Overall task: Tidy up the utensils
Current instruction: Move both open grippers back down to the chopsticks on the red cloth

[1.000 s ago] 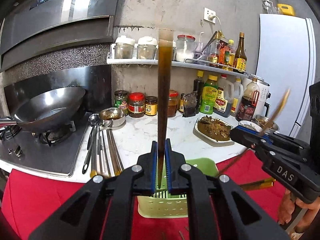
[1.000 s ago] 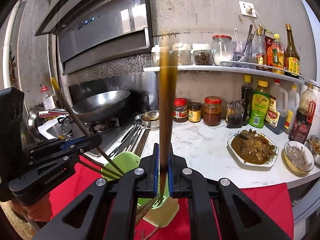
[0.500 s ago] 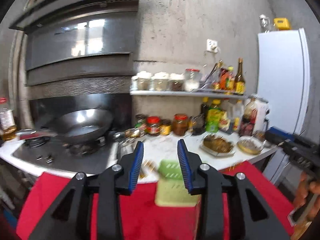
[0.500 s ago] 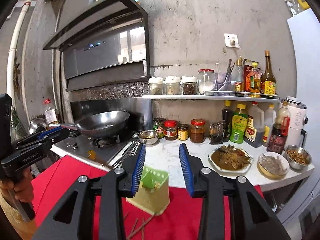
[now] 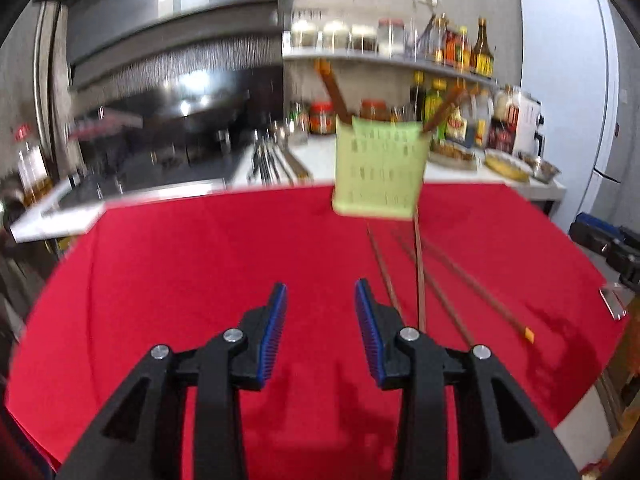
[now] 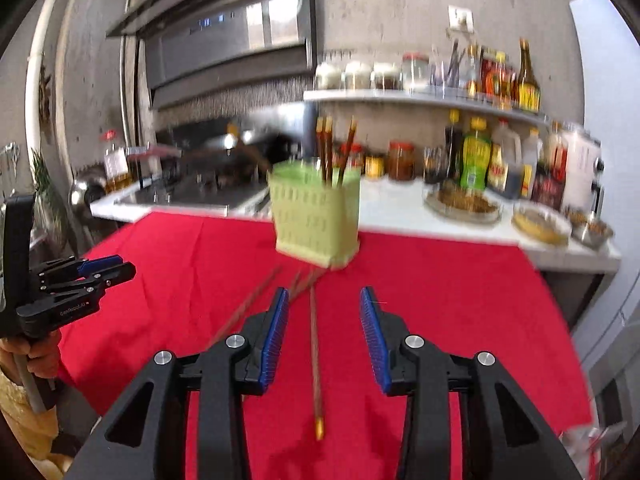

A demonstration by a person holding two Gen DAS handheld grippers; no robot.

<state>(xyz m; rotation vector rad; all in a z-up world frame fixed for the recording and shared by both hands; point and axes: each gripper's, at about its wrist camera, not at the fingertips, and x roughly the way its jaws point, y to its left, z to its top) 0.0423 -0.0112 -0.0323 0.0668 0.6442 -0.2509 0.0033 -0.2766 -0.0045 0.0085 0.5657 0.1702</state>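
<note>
Both grippers empty and parted: the right gripper (image 6: 322, 316) hangs over a loose chopstick (image 6: 316, 368) lying lengthwise between its jaws, while the left gripper (image 5: 320, 312) has the chopsticks off to its right.

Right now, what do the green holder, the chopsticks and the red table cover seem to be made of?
Green holder: likely moulded plastic, matt, with rows of slots in its walls.
Chopsticks: probably lacquered wood, dark brown, one with a yellowish tip; blur leaves this open.
Red table cover: cloth, by its soft folds.
</note>
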